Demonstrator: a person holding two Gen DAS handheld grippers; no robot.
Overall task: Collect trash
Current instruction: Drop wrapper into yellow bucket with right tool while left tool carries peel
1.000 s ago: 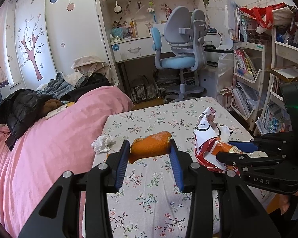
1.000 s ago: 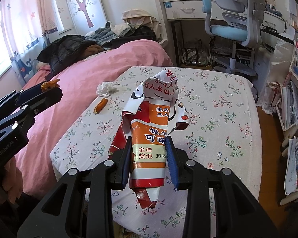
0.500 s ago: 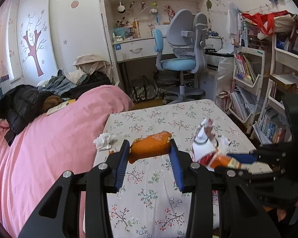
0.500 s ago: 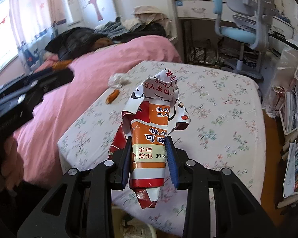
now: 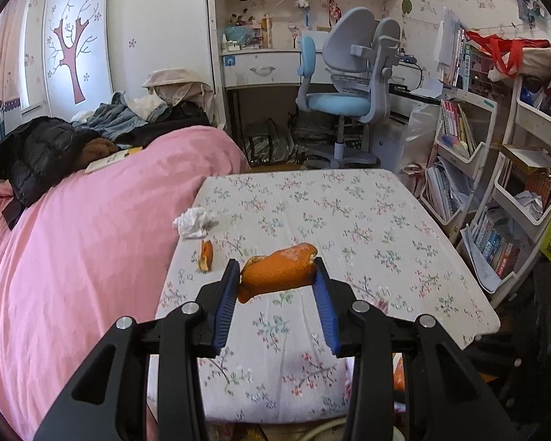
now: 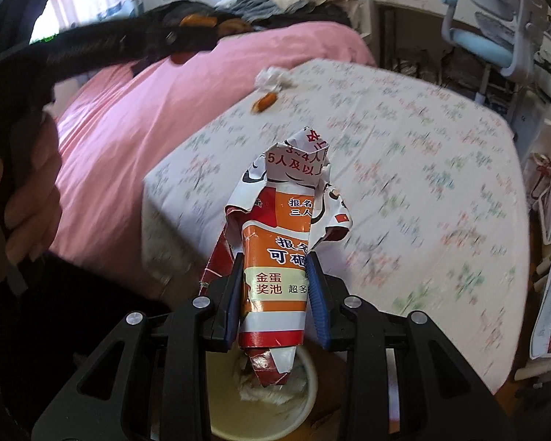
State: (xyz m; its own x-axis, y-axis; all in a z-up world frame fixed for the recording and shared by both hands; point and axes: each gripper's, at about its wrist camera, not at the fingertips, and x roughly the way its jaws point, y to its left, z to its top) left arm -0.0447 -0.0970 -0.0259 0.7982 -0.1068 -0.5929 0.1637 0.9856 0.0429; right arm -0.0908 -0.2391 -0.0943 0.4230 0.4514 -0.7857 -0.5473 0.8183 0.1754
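Trash items are held in both tools. The left gripper (image 5: 277, 283) is closed on an orange peel (image 5: 278, 271), clamped between the two blue pads above the near part of the floral-cloth table (image 5: 367, 228). The right gripper (image 6: 275, 294) is closed on a crumpled printed paper wrapper (image 6: 279, 242), which stands upright between its pads; the wrapper's lower end hangs over a pale round bin (image 6: 305, 400) just below the fingers.

On the table, near its left edge, a small peel piece (image 5: 205, 255) lies flat, and just beyond it, toward the far-left corner, sits a crumpled white tissue (image 5: 194, 221). Both also show in the right wrist view, peel piece (image 6: 263, 102) and tissue (image 6: 273, 78), close together.

Only the right wrist view shows the bin, with pale scraps inside, and the person's left hand (image 6: 29, 198) gripping the left tool's handle. Only the left wrist view shows the desk chair (image 5: 343, 88) and the bookshelf (image 5: 459, 147) past the table's far edge.

The right wrist view is motion-blurred, so the cloth pattern is smeared. The bin's rim is partly hidden by the fingers. The pink bed (image 5: 73, 257) borders the table's left edge.
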